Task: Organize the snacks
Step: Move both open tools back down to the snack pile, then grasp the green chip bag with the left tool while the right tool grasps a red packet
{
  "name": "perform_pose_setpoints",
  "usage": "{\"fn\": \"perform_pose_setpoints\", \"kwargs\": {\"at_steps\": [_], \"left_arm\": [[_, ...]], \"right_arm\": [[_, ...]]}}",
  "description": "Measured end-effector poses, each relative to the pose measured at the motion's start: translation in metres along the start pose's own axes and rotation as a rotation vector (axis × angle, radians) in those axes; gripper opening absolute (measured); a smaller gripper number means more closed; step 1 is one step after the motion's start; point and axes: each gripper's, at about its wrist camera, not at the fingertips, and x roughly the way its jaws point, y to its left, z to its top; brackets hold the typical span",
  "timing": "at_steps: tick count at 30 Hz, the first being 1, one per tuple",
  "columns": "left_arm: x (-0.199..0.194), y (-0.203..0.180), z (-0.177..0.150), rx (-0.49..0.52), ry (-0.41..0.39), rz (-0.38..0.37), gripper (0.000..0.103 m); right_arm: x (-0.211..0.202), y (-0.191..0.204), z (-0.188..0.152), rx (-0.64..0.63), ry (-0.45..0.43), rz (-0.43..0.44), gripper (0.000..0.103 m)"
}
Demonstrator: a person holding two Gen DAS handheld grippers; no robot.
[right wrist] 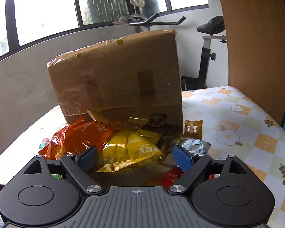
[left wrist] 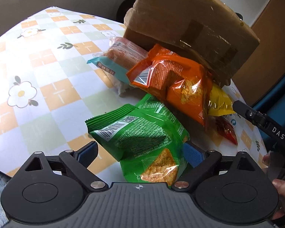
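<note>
A heap of snack bags lies on the flower-check tablecloth [left wrist: 38,66] against a tilted, taped cardboard box [left wrist: 190,22]. My left gripper [left wrist: 140,146] is open, its blue pads either side of a green chip bag [left wrist: 142,133]; the left pad stands clear of it. Beyond lie an orange bag [left wrist: 172,79], a teal-and-pink pack [left wrist: 119,60], a yellow bag [left wrist: 218,102] and a red packet [left wrist: 226,131]. My right gripper [right wrist: 135,154] is open around the yellow bag [right wrist: 131,148], not pressing it. The orange bag [right wrist: 79,134] sits to its left, below the box [right wrist: 119,79].
A brown candy [right wrist: 192,129], a silvery-blue packet [right wrist: 193,144] and a red packet [right wrist: 171,176] lie right of the yellow bag. A wooden panel [right wrist: 256,47] borders the cloth [right wrist: 237,123] on the right. An exercise bike [right wrist: 209,47] stands behind. A hand [left wrist: 283,186] shows at right.
</note>
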Motion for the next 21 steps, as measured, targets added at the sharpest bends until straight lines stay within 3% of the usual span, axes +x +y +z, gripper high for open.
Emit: {"fn": "perform_pose_setpoints", "kwargs": {"at_steps": [8,11,12,14,21], "left_arm": [[0.026,-0.008,0.004,0.034,0.004,-0.021,0.100],[0.022,-0.014,0.002,0.052,-0.041,-0.026,0.089],[0.019,-0.016,0.000,0.067,-0.067,0.003,0.088],[0.011,-0.016,-0.002,0.068,-0.107,0.021,0.075],[-0.015,-0.013,-0.003,0.072,-0.207,0.050,0.065]], "right_arm": [[0.006,-0.007,-0.006,0.021,0.039,-0.016,0.084],[0.008,-0.012,-0.009,0.016,0.057,-0.042,0.083],[0.009,-0.015,-0.010,0.020,0.064,-0.053,0.083],[0.014,-0.021,-0.013,0.035,0.089,-0.076,0.075],[0.026,-0.027,-0.020,0.041,0.152,-0.153,0.071]]}}
